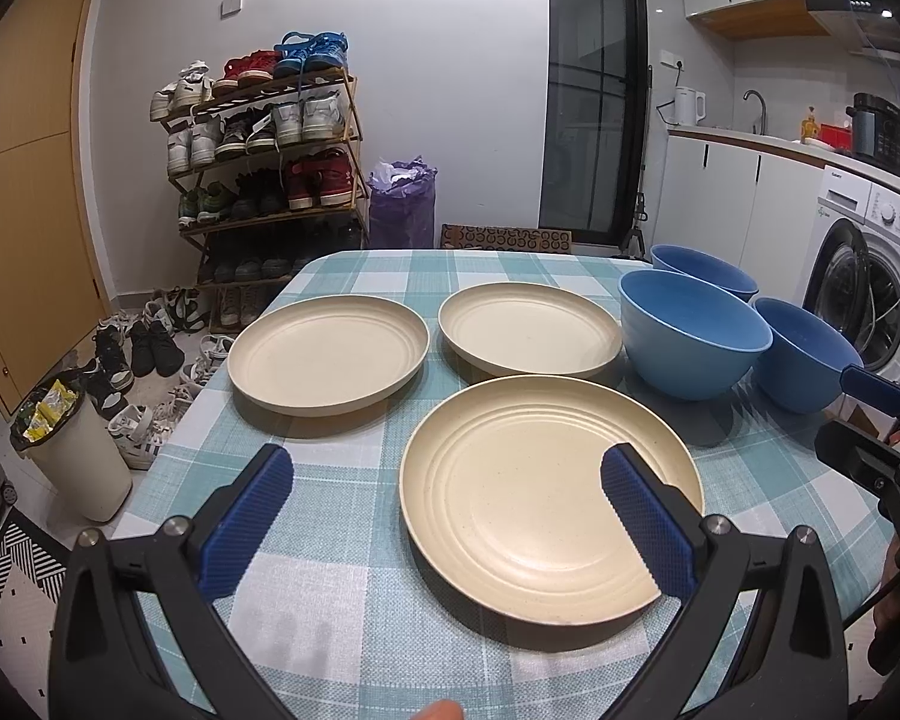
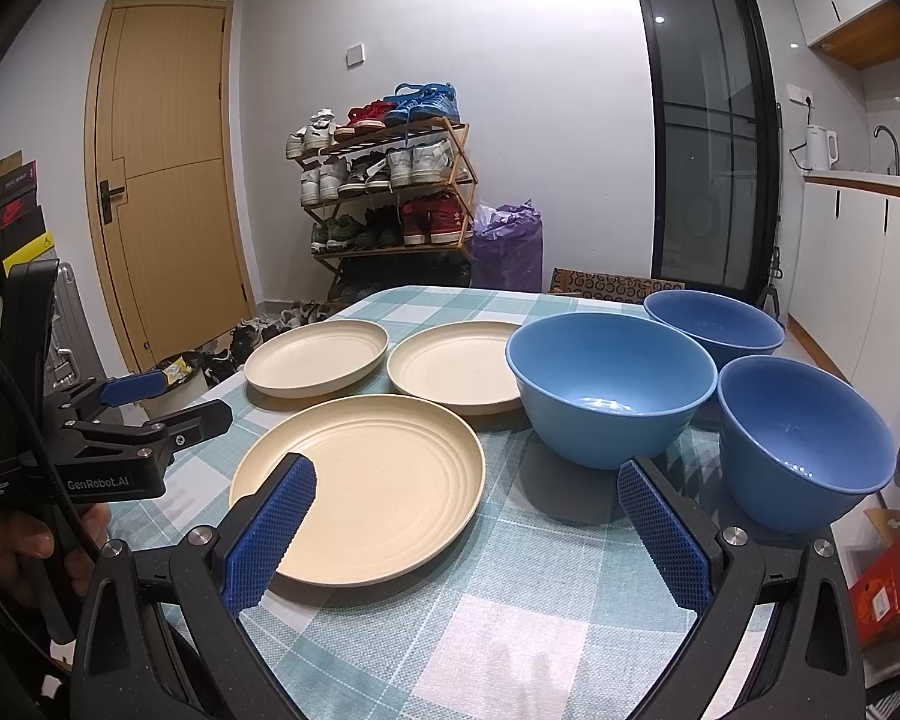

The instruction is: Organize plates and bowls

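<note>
Hovering wide open and empty, the left claw (image 1: 447,492) hangs over the nearest plate (image 1: 546,498) on the desk (image 1: 330,600). Right view: right claw (image 2: 468,495) gapes wide, empty, facing three bowls (image 2: 612,384) beside the plates.

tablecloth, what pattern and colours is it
The tablecloth is a teal, light blue and white check, clearest in the right wrist view.

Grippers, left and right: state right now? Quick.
Left gripper: open, holding nothing, above the checked tablecloth beside the nearest cream plate.
Right gripper: open, holding nothing.
</note>
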Demonstrator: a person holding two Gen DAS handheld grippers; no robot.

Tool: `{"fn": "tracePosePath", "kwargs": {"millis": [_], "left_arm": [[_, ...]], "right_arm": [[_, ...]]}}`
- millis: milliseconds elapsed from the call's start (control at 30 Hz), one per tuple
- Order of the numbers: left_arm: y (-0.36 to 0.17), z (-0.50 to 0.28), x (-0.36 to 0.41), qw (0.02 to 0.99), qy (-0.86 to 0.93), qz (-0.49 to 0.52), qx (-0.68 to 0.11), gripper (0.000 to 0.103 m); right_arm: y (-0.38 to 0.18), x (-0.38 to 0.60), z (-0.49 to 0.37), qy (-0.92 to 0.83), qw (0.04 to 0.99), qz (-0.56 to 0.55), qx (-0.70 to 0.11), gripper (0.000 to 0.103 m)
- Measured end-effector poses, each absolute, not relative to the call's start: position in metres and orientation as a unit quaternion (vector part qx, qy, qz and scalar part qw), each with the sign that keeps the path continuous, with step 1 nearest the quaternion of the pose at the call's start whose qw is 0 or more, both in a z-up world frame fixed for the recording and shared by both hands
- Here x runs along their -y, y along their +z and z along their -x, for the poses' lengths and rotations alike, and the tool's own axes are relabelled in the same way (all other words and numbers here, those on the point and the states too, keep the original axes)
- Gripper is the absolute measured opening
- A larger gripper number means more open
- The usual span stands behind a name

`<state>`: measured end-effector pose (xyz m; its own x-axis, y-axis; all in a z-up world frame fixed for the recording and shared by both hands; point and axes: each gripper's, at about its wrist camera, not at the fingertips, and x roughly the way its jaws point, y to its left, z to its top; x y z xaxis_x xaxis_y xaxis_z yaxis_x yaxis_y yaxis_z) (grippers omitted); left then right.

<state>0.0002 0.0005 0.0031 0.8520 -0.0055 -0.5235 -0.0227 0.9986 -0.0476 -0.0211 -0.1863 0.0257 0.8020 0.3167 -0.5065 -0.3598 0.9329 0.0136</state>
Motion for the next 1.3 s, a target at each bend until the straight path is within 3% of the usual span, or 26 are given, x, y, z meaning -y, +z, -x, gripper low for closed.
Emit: {"fn": "tracePosePath", "kwargs": {"millis": [1300], "left_arm": [[0.0017,-0.0037,-0.0026,0.962,0.009,0.022,-0.273,0.103]], "right_arm": [[0.0258,0.1880,0.0219,0.177,0.948,0.042,-0.261,0.103]]}}
